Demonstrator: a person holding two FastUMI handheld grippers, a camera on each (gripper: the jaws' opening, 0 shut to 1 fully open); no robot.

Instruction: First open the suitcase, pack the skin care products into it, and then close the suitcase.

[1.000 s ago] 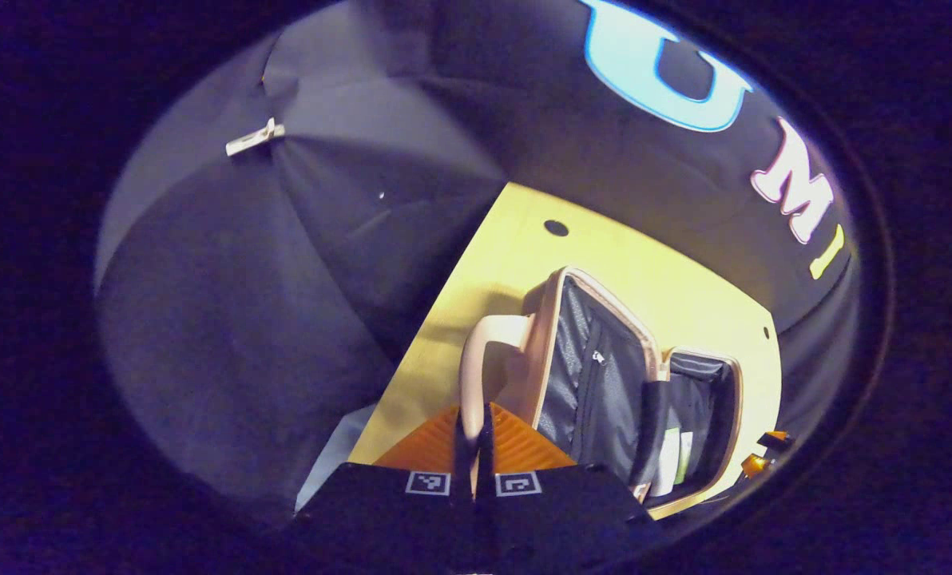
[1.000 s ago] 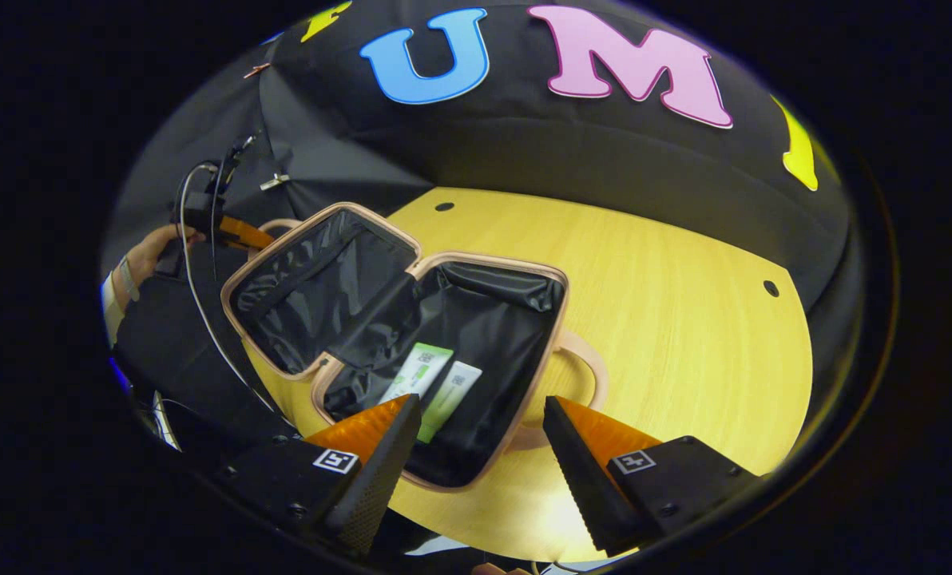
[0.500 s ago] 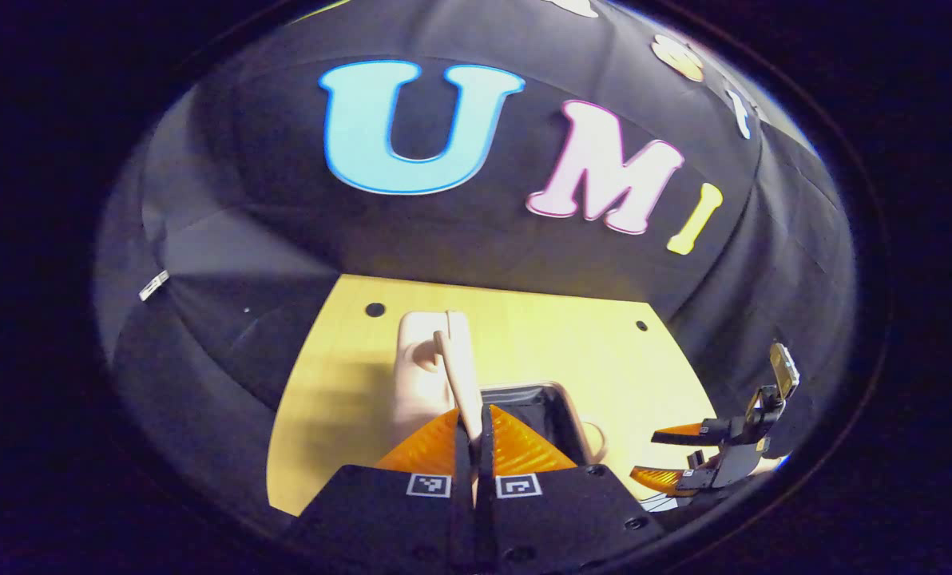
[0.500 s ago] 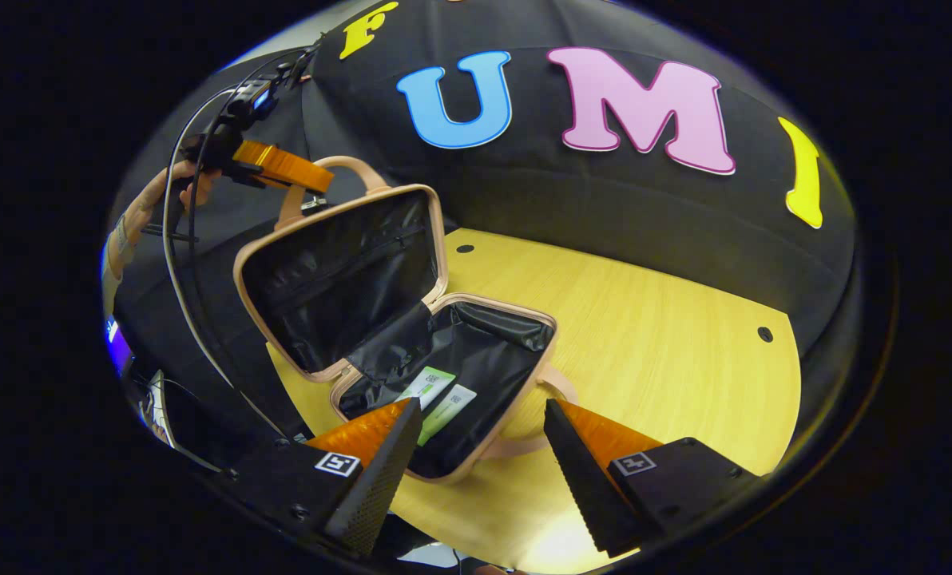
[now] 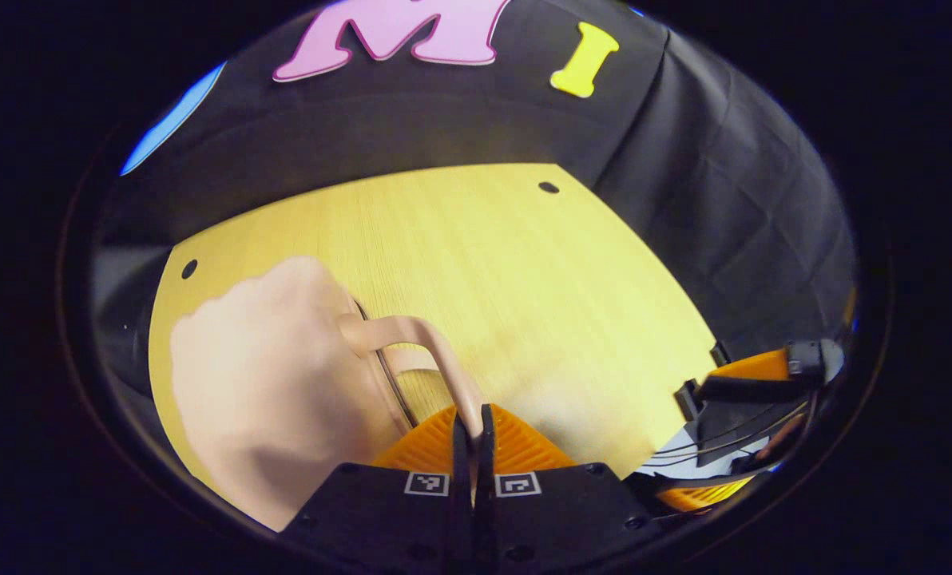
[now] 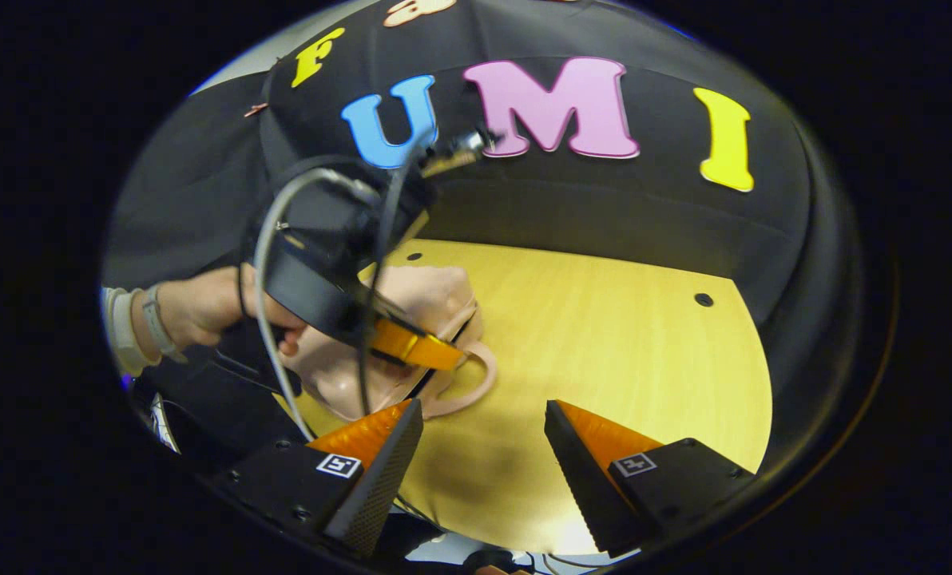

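The pale pink suitcase [image 5: 260, 391] lies on the yellow wooden table [image 5: 508, 255] with its lid down over the base, and a thin dark seam runs along its edge. My left gripper [image 5: 474, 414] is shut on the curved lid handle [image 5: 412, 339]. In the right gripper view the suitcase [image 6: 424, 299] sits left of centre with the left gripper [image 6: 412, 350] clamped on its handle [image 6: 476, 387], held by a hand [image 6: 204, 307]. My right gripper [image 6: 484, 455] stands open above bare table, near the suitcase's right side. The suitcase's contents are hidden.
Black cloth walls close the table at the back and sides. Small dark holes [image 6: 704, 299] mark the tabletop near its corners. A grey cable [image 6: 264, 263] loops from the left gripper over the suitcase. The right gripper [image 5: 751, 383] shows at the table's right edge.
The left gripper, holding the handle, has swung the lid from open down onto the base, hiding the green and white packets. The right gripper stayed open.
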